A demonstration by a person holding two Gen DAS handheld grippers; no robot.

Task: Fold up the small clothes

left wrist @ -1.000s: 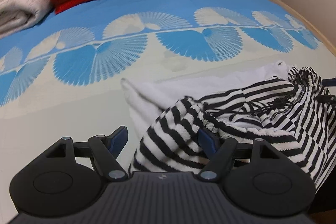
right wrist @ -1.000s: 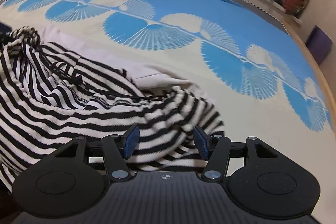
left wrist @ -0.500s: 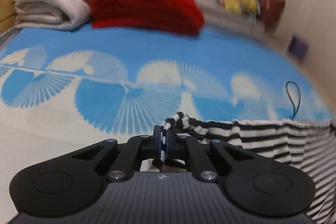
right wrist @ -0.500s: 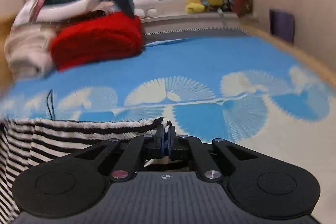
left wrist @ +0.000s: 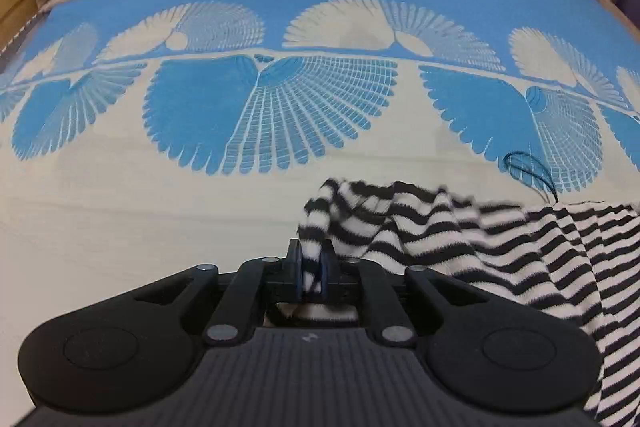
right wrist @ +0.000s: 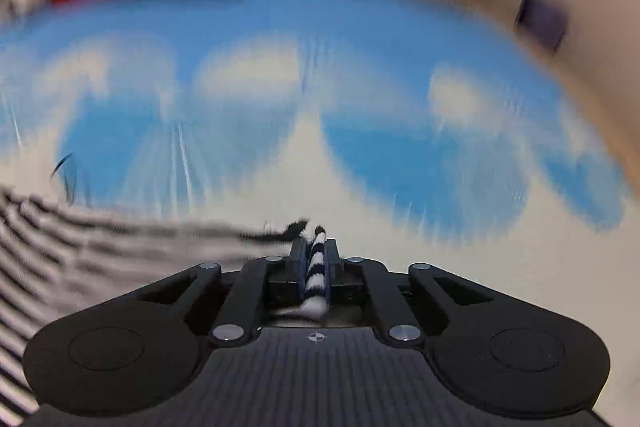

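Left wrist view: left gripper (left wrist: 311,273) and right gripper (right wrist: 315,273) each pinch a corner of the striped garment (left wrist: 500,243), jaws easing apart, cloth stretched above the bedspread (left wrist: 160,211); folding barely begun.

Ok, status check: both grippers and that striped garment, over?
Left gripper and right gripper: jaws opening, striped garment still pinched in both. Garment stretched between them over the bedspread. Nothing in the way.
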